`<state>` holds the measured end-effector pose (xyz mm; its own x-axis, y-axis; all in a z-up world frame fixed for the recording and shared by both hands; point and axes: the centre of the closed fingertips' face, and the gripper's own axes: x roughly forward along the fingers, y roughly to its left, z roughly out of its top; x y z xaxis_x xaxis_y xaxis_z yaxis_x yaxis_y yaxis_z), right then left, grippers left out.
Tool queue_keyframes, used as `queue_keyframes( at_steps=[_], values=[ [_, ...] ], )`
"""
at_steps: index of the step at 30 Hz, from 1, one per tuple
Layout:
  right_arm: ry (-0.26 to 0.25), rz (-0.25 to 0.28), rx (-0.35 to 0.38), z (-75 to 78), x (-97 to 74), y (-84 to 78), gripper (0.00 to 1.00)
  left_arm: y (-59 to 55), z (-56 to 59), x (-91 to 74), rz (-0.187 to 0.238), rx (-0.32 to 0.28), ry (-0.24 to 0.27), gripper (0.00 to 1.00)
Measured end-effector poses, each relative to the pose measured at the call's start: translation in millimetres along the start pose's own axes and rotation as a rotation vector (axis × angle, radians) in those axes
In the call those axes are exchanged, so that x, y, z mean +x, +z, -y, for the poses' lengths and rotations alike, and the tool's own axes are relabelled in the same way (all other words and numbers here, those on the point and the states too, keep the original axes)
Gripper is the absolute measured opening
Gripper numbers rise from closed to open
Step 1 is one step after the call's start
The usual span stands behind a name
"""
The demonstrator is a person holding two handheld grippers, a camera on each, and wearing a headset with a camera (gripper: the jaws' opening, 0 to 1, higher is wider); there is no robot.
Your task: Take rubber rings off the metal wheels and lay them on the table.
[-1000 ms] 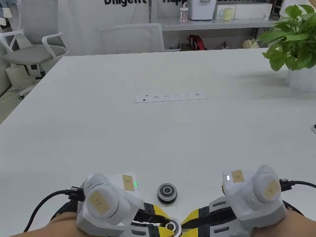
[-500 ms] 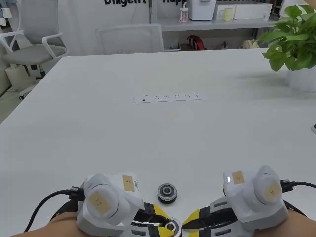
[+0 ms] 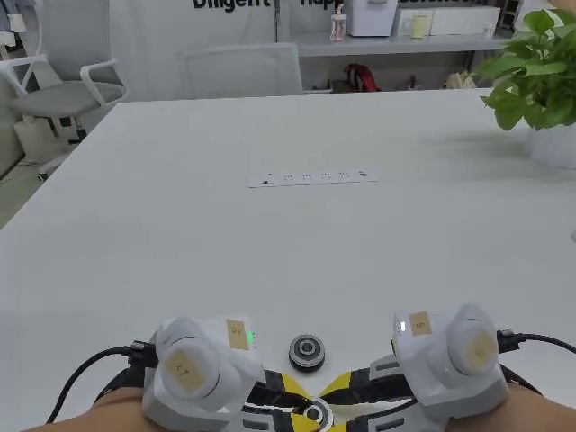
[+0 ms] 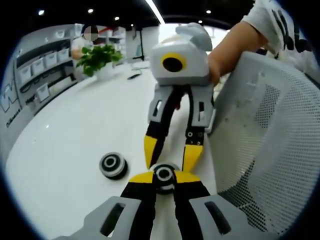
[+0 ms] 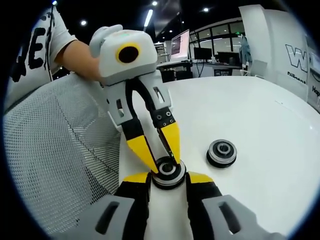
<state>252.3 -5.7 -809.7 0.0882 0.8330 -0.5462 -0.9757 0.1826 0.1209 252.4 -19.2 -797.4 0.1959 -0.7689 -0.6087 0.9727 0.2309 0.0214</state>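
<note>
Power strip (image 3: 313, 177) centrally, potted plant (image 3: 537, 76) far right, office chair (image 3: 63, 81) far left.

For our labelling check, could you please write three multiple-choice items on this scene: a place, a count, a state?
1. Where does the free wheel lie? A on the table; B on the floor; C on a shelf.
2. How many wheels show? A one; B two; C four.
3. What state is the near wheel in? A untouched; B clamped by the left gripper and the right gripper; C stacked on the other.
Answers: 1 A, it rests on bare tabletop; 2 B, one free, one gripped; 3 B, both pairs of yellow jaw tips flank it.
</note>
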Motion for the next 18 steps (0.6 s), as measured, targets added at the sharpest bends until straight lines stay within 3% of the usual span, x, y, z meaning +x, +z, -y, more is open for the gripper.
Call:
queue_keyframes(
  at_steps=[9,12,18],
  values=[
    [-0.013,-0.023,-0.029,0.9,-9.1,-9.1,0.17,0.1,-0.2,0.1,0.006,-0.009,-0.003,0.13],
    [-0.02,-0.028,0.011,3.7,-11.9,-12.6,0.07,0.3,-0.4,0.2,0.007,-0.012,-0.003,0.13],
    [-0.02,-0.037,0.024,3.7,-12.2,-12.3,0.05,0.7,-0.2,0.4,0.006,-0.012,0.002,0.13]
  ],
)
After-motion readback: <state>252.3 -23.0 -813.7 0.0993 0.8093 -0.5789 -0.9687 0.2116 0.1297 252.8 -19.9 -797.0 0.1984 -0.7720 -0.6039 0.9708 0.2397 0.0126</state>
